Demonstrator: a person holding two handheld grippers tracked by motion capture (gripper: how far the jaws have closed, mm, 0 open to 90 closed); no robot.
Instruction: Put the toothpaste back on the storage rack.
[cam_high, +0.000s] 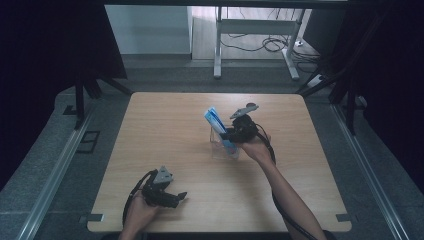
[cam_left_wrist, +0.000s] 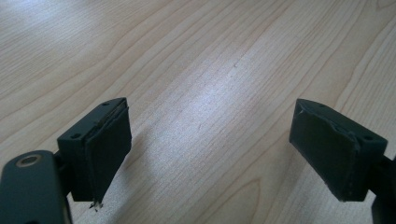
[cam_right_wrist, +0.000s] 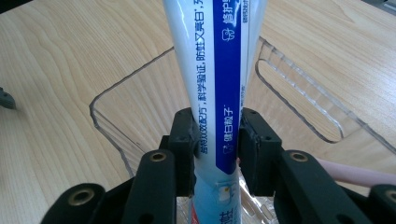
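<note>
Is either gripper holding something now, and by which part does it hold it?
The right gripper holds a toothpaste tube across its lower body, inside the clear plastic holder. The left gripper is open over bare table and holds nothing.

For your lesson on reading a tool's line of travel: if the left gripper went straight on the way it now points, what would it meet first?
Probably just the light wooden table: the open left gripper points low across bare wood, though depth is hard to judge.
</note>
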